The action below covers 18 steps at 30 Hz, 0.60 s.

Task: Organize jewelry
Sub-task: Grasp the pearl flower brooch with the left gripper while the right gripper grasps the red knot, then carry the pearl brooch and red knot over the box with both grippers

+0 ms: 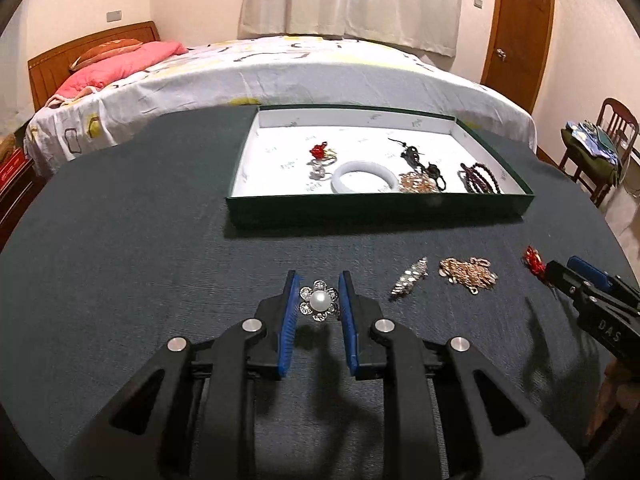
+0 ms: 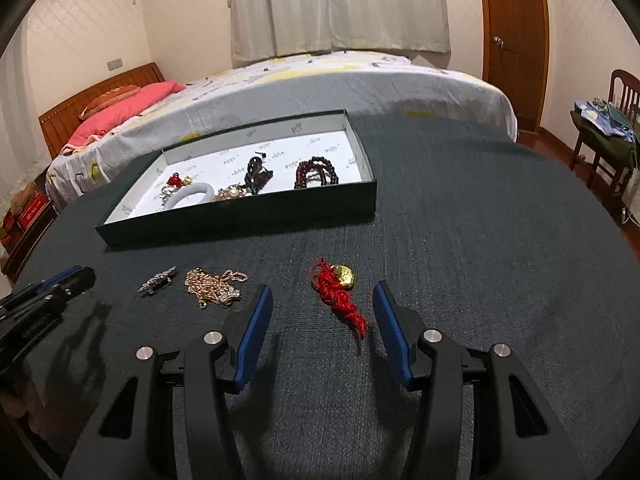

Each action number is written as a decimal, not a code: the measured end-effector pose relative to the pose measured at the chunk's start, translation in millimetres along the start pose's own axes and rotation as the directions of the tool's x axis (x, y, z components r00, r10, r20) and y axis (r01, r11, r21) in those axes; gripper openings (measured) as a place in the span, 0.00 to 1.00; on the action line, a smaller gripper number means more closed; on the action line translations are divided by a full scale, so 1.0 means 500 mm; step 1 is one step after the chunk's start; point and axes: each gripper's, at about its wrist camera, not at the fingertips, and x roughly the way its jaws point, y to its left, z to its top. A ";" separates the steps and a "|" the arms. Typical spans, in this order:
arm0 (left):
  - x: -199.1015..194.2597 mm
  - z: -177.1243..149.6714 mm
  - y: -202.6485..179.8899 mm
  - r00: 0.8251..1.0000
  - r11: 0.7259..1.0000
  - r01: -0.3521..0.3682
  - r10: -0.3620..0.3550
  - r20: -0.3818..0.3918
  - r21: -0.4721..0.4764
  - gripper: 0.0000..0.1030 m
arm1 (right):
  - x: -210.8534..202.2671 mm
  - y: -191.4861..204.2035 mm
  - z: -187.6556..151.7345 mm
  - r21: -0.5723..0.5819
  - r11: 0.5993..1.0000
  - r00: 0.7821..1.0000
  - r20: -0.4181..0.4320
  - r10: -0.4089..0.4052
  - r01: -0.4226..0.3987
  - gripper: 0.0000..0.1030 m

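Observation:
My left gripper (image 1: 319,282) is shut on a pearl flower brooch (image 1: 319,301), its blue pads against both sides, just above the dark table. My right gripper (image 2: 323,294) is open, its fingers either side of a red cord charm with a gold pendant (image 2: 339,292) lying on the table. A silver brooch (image 1: 409,278) and a gold chain pile (image 1: 467,273) lie between the grippers. The green-sided, white-lined tray (image 1: 372,205) holds a white bangle (image 1: 362,174), a red charm (image 1: 319,151), dark beads (image 1: 479,178) and other pieces.
The dark cloth-covered table (image 2: 480,240) ends at a bed (image 1: 280,68) behind the tray. A wooden chair with clothes (image 2: 608,128) stands at the right, by a door (image 2: 516,40). The right gripper also shows at the left wrist view's right edge (image 1: 560,270).

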 end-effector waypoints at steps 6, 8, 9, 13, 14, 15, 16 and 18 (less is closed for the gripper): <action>0.008 -0.005 0.015 1.000 1.000 -0.006 0.006 -0.013 -0.014 0.19 | 0.041 -0.006 0.013 0.009 1.000 0.997 -0.075 -0.011 0.012 0.50; 0.009 -0.006 0.016 1.000 1.000 -0.007 0.007 -0.015 -0.015 0.19 | 0.054 -0.011 0.014 0.021 1.000 0.994 -0.109 -0.004 0.007 0.49; 0.009 -0.006 0.017 1.000 1.000 -0.007 0.007 -0.015 -0.016 0.19 | 0.055 -0.011 0.013 0.022 1.000 0.994 -0.110 -0.005 0.008 0.47; 0.010 -0.006 0.019 1.000 1.000 -0.008 0.008 -0.012 -0.020 0.19 | 0.053 -0.013 0.011 0.022 1.000 0.994 -0.113 0.001 0.001 0.22; 0.010 -0.006 0.020 1.000 1.000 -0.008 0.008 -0.011 -0.023 0.19 | 0.052 -0.014 0.009 0.025 1.000 0.993 -0.114 0.008 -0.006 0.16; 0.009 -0.005 0.021 1.000 1.000 -0.007 0.007 -0.009 -0.024 0.19 | 0.051 -0.015 0.010 0.028 1.000 0.994 -0.111 0.012 -0.009 0.14; 0.007 -0.006 0.022 1.000 1.000 -0.008 0.008 -0.006 -0.025 0.19 | 0.044 -0.015 0.009 0.028 0.999 0.995 -0.095 0.018 -0.015 0.13; 0.001 -0.004 0.023 1.000 1.000 -0.009 0.009 0.005 -0.026 0.19 | 0.028 -0.012 0.010 0.022 1.000 0.998 -0.060 0.017 -0.015 0.12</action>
